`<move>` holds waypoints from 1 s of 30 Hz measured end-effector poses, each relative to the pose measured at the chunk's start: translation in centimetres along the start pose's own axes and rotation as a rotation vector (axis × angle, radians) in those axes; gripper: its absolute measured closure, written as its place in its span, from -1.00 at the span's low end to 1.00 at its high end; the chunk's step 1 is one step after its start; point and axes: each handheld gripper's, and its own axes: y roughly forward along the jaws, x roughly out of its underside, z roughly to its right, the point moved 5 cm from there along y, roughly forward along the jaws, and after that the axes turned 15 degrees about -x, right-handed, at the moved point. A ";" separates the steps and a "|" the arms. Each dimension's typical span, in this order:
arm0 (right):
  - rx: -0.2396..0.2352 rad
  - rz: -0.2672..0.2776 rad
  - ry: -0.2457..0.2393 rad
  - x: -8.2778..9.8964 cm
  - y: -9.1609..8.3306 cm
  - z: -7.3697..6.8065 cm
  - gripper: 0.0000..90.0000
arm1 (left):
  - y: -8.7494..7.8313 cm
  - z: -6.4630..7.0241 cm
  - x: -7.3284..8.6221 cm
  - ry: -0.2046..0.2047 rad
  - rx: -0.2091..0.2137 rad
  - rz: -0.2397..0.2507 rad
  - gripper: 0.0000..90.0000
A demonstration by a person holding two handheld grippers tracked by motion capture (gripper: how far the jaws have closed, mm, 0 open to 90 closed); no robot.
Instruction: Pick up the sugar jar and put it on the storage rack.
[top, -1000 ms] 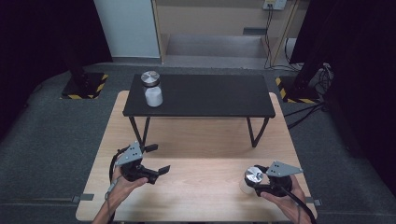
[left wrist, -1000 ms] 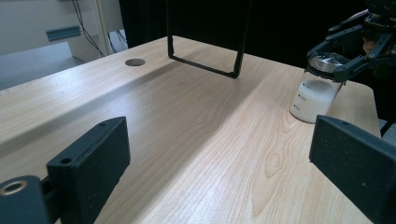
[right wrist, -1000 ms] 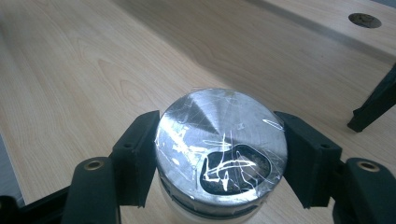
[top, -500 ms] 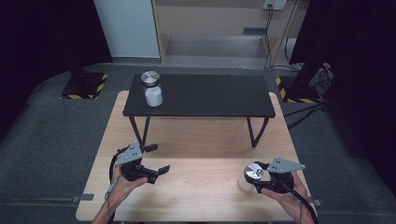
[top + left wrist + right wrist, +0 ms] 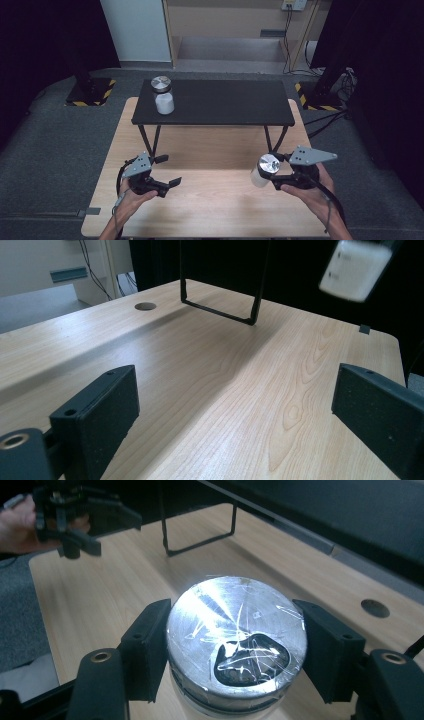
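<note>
**Right claw clamped on jar; left claw spread wide**

Right claw is seen in the high view at the near right of the wooden desk, held in the person's right hand; its jaws are clenched on a white jar with a shiny metal lid; in the right gripper view the lid is flanked by both black pads, each pressed against the lid's rim; scratches and a dark reflection are noted on the lid top; whether the jar rests on the desk or is lifted off it cannot be told.

Left claw is recorded at the near left of the desk, held in the left hand; its jaws are released and set far apart, nothing between them; in the left gripper view bare wood grain is seen between the two pads; the jar appears blurred at upper right of that view.

A low black bench is noted standing across the far half of the desk on thin metal legs; a second white jar with a metal lid is placed upright at its left end, well apart from both claws; grey carpet is seen around the desk; a round hole in the desk top is recorded in the left gripper view.
</note>
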 end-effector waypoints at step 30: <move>0.191 0.018 0.069 -13.8 -0.5 3.4 -0.23 | 0.1 -0.1 0.3 -0.018 0.011 -0.001 -0.93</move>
